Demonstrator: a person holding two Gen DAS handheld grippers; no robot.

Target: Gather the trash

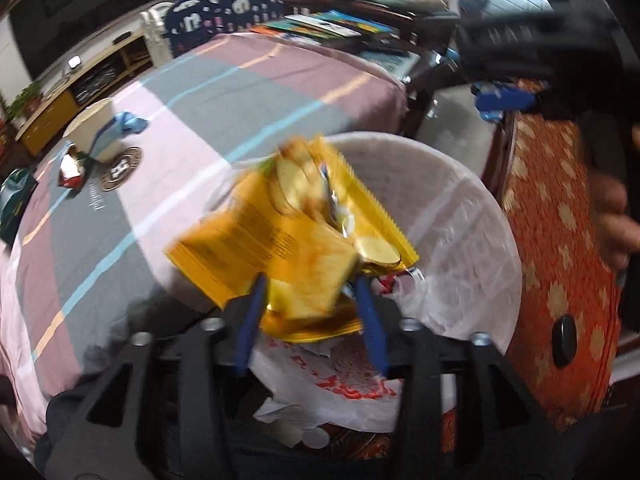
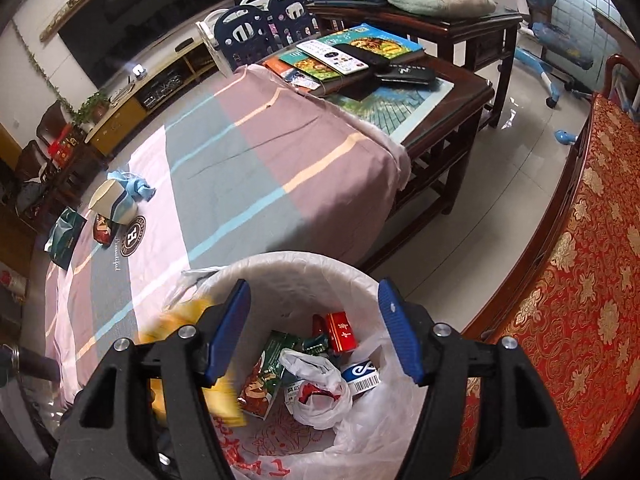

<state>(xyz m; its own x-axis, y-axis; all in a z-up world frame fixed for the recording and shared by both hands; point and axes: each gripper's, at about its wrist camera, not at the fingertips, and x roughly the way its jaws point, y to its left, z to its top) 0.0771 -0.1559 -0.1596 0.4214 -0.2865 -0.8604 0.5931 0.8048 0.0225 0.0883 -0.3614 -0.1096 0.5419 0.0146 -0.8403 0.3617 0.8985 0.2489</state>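
Note:
My left gripper (image 1: 312, 300) holds a yellow snack bag (image 1: 280, 236) between its blue fingers, over the rim of the white lined trash bin (image 1: 472, 216); the bag is blurred. My right gripper (image 2: 314, 328) is open and empty, right above the same bin (image 2: 296, 268), which holds wrappers, a red box (image 2: 341, 332), a white plastic bag (image 2: 316, 392) and a barcoded pack. The yellow bag shows blurred at the bin's left edge (image 2: 188, 316). On the striped cloth lie a paper cup (image 2: 110, 202), a blue wrapper (image 2: 138, 186), a red wrapper (image 2: 103, 229) and a green bag (image 2: 64, 238).
The low table under the striped cloth (image 2: 248, 168) carries books and remotes (image 2: 340, 58) at its far end. A red patterned sofa (image 2: 560, 280) runs along the right. A TV stand and chairs stand at the back.

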